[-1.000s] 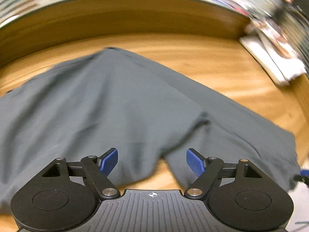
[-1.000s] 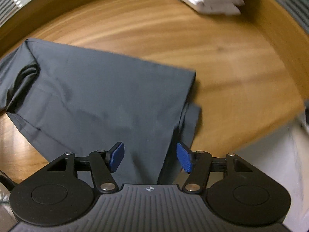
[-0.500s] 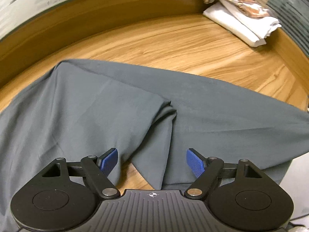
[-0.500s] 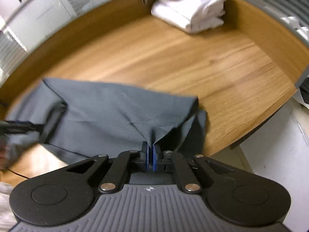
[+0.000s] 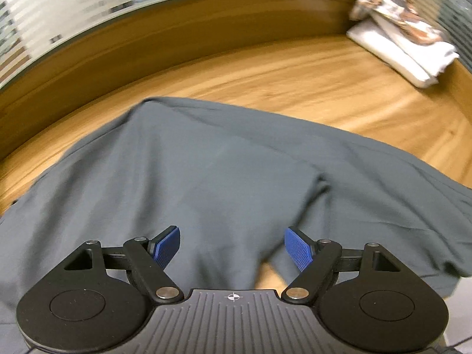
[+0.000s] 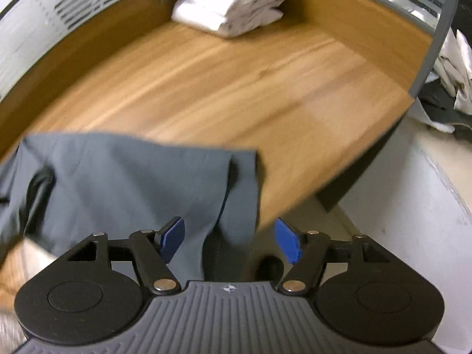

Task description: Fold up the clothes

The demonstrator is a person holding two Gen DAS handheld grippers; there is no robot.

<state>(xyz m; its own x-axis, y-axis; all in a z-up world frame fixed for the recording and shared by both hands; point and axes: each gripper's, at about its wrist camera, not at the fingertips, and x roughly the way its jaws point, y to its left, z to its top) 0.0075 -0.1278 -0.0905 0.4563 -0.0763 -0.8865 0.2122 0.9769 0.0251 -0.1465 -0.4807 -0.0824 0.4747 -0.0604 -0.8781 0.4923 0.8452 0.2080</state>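
Note:
A dark grey garment lies spread on the wooden table, with a fold running down its middle. My left gripper is open and empty, just above the garment's near edge. In the right wrist view the same grey garment covers the table's near left part, and its right end hangs over the near edge. My right gripper is open and empty, with the hanging cloth between its blue pads.
A stack of folded white clothes sits at the table's far right corner; it also shows in the left wrist view. A raised wooden rim borders the table's far side. Loose clothes lie beyond the table's right end, above a pale floor.
My right gripper was shut on the garment's edge half a second ago and has opened, letting the cloth go. The left gripper stayed open and shifted over the garment.

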